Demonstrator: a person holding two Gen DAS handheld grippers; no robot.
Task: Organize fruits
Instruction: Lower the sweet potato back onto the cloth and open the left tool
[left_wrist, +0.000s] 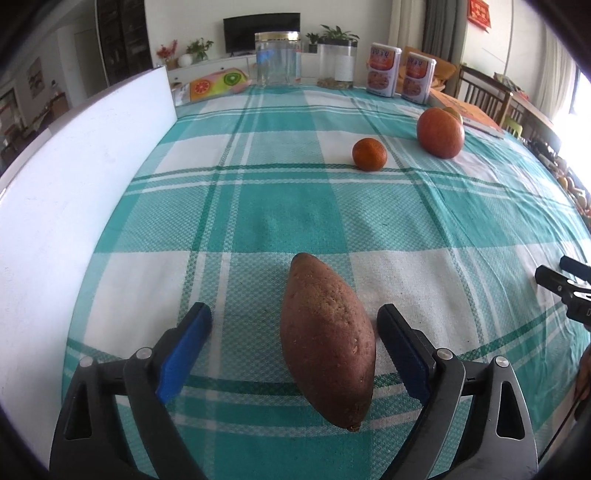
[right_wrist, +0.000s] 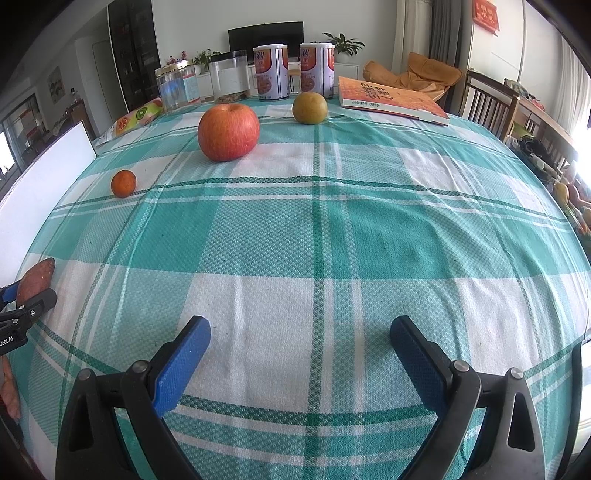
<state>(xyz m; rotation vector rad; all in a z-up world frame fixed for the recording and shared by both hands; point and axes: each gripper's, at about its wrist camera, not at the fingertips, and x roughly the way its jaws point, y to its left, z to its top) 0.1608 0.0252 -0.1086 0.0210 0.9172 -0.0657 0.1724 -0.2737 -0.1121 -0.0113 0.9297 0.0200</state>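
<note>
A reddish-brown sweet potato (left_wrist: 327, 343) lies lengthwise on the teal checked tablecloth (left_wrist: 280, 206), between the blue pads of my left gripper (left_wrist: 293, 312). The jaws stand wide and neither pad presses on it. Farther back sit a small mandarin (left_wrist: 369, 154) and a red apple (left_wrist: 440, 133), with a yellow-green pear (right_wrist: 309, 108) behind the apple. My right gripper (right_wrist: 301, 325) hovers open over bare cloth with nothing between its fingers. From that side the sweet potato (right_wrist: 35, 278) and the left gripper (right_wrist: 26, 302) show at the far left edge.
A white board (left_wrist: 74, 184) stands along the table's left side. At the back are a glass jar (left_wrist: 277, 59), a clear container (left_wrist: 338, 64), two cans (right_wrist: 291, 72), a fruit-print bag (left_wrist: 218, 83) and an orange book (right_wrist: 391, 98). Wooden chairs (right_wrist: 491, 99) stand on the right.
</note>
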